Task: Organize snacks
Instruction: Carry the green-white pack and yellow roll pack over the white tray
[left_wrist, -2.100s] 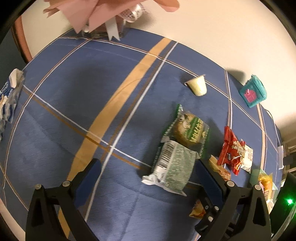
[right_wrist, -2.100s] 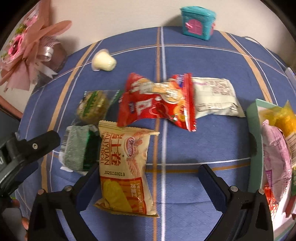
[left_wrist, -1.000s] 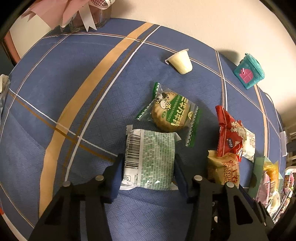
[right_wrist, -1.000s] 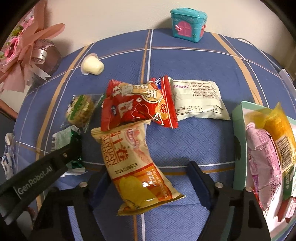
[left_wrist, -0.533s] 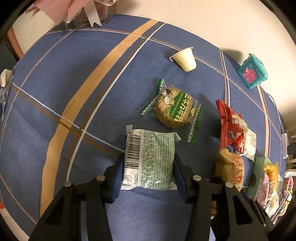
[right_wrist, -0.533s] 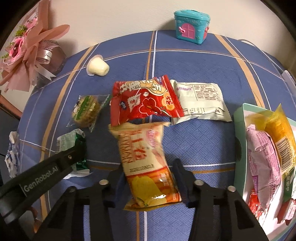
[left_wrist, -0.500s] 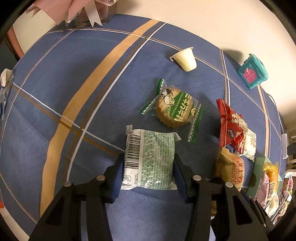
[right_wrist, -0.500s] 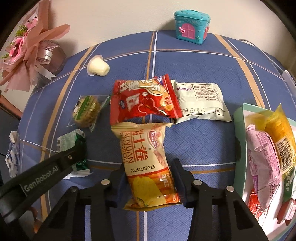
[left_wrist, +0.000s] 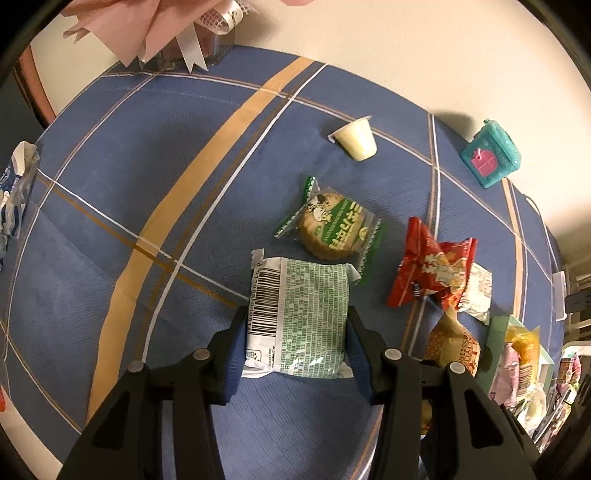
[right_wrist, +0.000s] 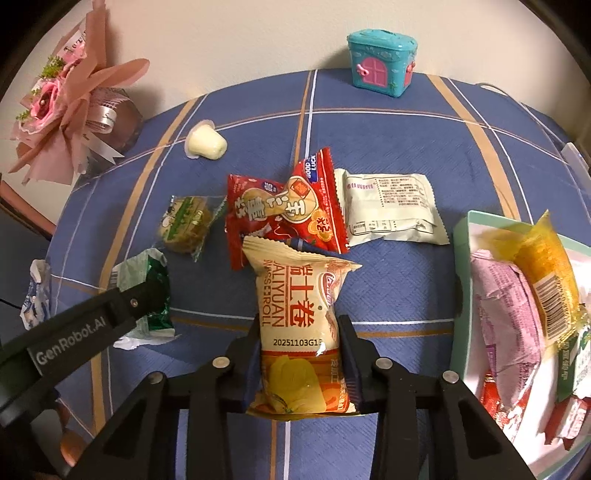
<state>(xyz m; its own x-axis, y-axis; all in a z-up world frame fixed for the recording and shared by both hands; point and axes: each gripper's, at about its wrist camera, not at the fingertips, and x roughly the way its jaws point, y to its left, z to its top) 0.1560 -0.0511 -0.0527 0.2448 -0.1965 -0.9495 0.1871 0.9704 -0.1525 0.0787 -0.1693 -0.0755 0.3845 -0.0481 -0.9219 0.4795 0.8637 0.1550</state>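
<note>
Left to right across the bench (right_wrist: 388, 122), which carries a blue checked cloth. Far left corner: pink paper-wrapped flower bouquet (right_wrist: 62, 107). Left edge: crumpled blue-and-white wrapper (right_wrist: 37, 295).

Left gripper (left_wrist: 295, 343): pads pressed against both sides of a green-and-white barcoded snack packet (left_wrist: 299, 314), holding it. Just beyond the packet: round biscuit in a clear green-trimmed wrapper (left_wrist: 332, 229); further toward the far edge, a small cream jelly cup (left_wrist: 356, 138) on its side.

Right gripper (right_wrist: 299, 354): narrowed onto a yellow-orange egg-roll snack bag (right_wrist: 299, 314), gripping its lower half. The bag's top edge overlaps a red foil snack packet (right_wrist: 284, 214); a white printed packet (right_wrist: 388, 206) touches the red one's right side.

Far edge: teal toy house box (right_wrist: 380, 62). Right edge: pale green tray (right_wrist: 461, 266) holding pink and yellow packets.
</note>
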